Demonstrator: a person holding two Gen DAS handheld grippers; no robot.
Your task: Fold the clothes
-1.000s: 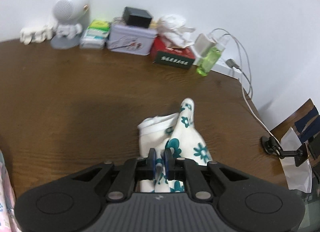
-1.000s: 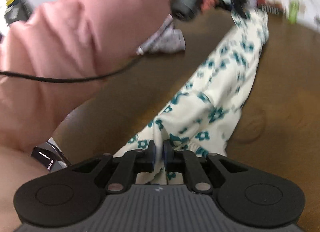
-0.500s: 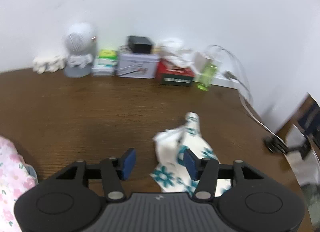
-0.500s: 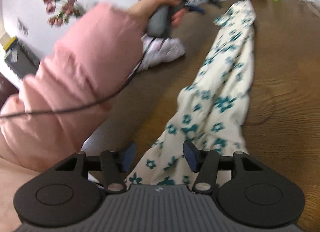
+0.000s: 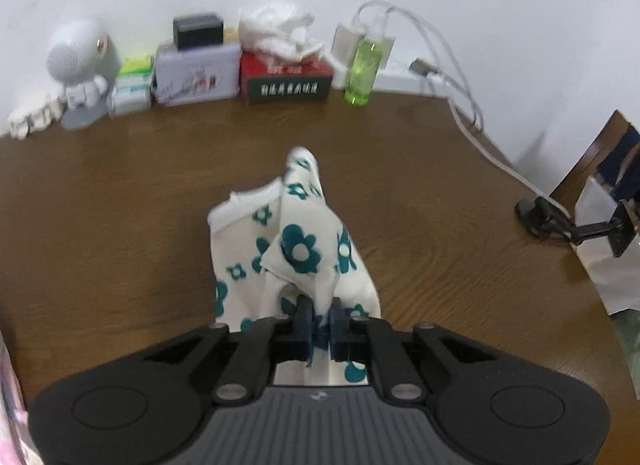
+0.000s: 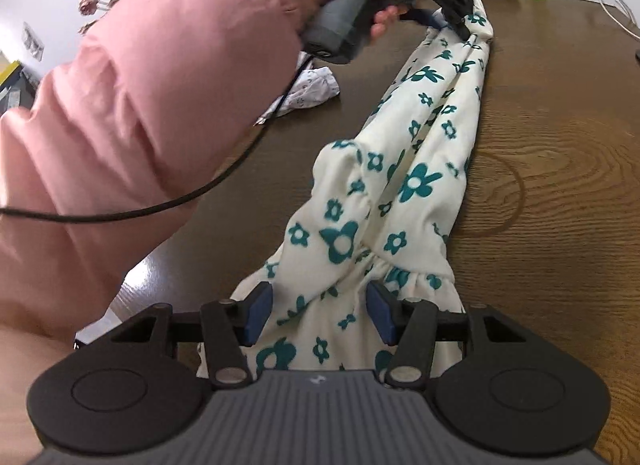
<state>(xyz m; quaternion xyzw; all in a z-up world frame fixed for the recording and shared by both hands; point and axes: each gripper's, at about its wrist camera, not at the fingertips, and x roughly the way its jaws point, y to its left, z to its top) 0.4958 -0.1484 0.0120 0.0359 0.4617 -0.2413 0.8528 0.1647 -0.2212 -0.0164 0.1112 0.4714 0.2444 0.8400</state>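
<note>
The floral garment (image 6: 420, 169) lies stretched along the brown desk (image 6: 560, 169) from six o'clock up toward one o'clock. The left tongs (image 5: 319, 325) are clamped on its far end. The right tongs (image 6: 319, 315) stand apart, straddling the near gathered end without pinching it.

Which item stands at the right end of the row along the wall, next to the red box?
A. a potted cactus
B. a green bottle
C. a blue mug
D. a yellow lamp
B: a clear green bottle stands just right of the red box, in front of white chargers.
</note>
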